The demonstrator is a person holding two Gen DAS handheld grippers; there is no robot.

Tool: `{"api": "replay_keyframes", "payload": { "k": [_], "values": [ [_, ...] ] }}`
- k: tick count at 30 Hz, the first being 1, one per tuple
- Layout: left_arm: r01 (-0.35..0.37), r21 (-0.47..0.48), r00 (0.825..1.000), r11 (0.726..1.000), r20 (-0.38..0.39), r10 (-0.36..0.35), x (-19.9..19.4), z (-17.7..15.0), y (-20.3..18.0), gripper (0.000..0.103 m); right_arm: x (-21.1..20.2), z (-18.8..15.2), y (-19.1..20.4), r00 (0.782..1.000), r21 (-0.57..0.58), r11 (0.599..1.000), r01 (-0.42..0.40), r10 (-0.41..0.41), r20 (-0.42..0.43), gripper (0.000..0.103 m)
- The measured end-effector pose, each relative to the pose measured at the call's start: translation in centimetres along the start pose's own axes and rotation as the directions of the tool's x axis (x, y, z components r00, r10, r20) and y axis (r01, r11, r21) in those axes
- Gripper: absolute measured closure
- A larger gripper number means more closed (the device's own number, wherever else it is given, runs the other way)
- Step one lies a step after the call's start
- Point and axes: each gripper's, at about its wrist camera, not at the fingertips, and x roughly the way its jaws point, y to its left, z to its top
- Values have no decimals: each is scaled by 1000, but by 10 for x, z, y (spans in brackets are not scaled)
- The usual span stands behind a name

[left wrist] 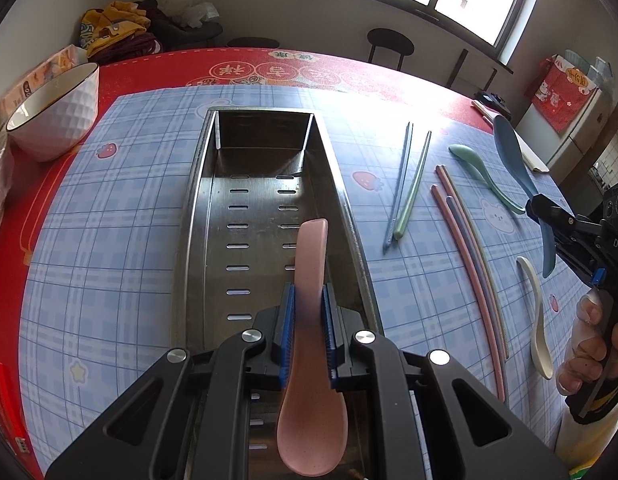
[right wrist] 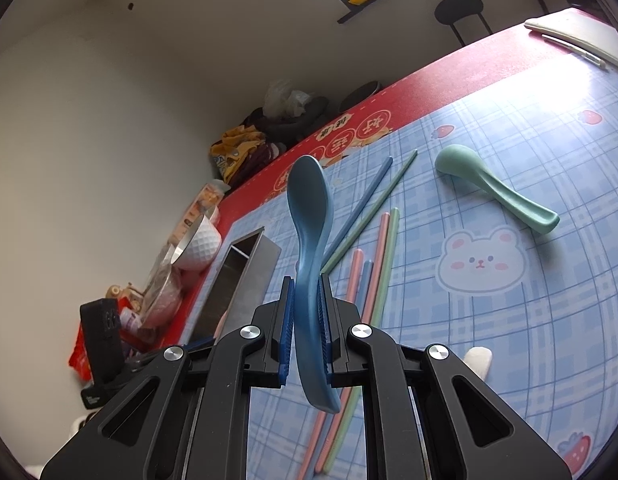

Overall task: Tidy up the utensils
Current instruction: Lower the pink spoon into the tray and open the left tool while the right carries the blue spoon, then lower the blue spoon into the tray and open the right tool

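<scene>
Over the perforated steel tray [left wrist: 213, 184], your left claw [left wrist: 309, 312] is clamped on the pink plastic spoon [left wrist: 309, 360], handle pointing fwd above the tray, bowl end toward the camera. Your right claw [right wrist: 307, 320] is pinched shut on the dark-blue plastic spoon [right wrist: 309, 208], bowl raised off the blue plaid mat [right wrist: 549, 320]. On the tabletop to the tray's right lie the mint-green spoon [right wrist: 493, 192], a cream spoon [left wrist: 537, 312] & several pastel chopsticks [left wrist: 461, 248]. White faceted bowl [left wrist: 57, 120] sits left of the tray.
</scene>
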Motion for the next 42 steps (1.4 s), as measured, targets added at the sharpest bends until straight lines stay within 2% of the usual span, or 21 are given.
{"api": "replay_keyframes", "payload": {
  "k": [6, 11, 17, 19, 23, 25, 27, 31, 34, 38, 42],
  "values": [
    [-23, -6, 1000, 1000, -3, 23, 5, 1, 1, 90, 3, -2, 1, 1000, -3, 1000, 3, -3, -7, 91],
    [-4, 20, 1000, 1000, 21, 4, 0, 5, -4, 88, 4, -1, 0, 1000, 1, 1000, 8, -8, -8, 91],
    [-17, 53, 993, 998, 118, 11, -26, 1, -4, 81, 6, -2, 1, 1000, 1, 1000, 17, -17, -14, 91],
    [-33, 58, 985, 998, 171, 22, -39, -7, -1, 73, 8, -2, 2, 1000, -4, 1000, 18, -18, -16, 91],
    [-49, 35, 970, 998, 240, 39, -57, -29, 11, 69, 9, -2, 4, 1000, -5, 1000, 25, -25, -19, 91],
    [-65, 6, 961, 998, 269, 61, -67, -39, 18, 63, 10, -2, 5, 999, -5, 999, 41, -41, -20, 91],
    [-65, -5, 952, 998, 298, 63, -74, -48, 22, 48, 10, -3, 8, 998, -6, 999, 54, -54, -26, 91],
    [-149, 23, 938, 989, 319, 134, -77, -47, 24, 31, 12, -6, 19, 997, -4, 998, 61, -61, -43, 91],
    [-139, 7, 930, 990, 344, 128, -78, -40, 30, 11, 13, -11, 31, 997, -8, 999, 47, -48, -58, 91],
    [-164, -14, 919, 986, 362, 158, -74, -37, 39, 6, 21, -20, 51, 995, -14, 999, 33, -35, -93, 91],
    [-103, -61, 926, 993, 358, 118, -70, -39, 54, 6, 39, -31, 70, 990, -5, 1000, 16, -17, -141, 91]
  ]
}}
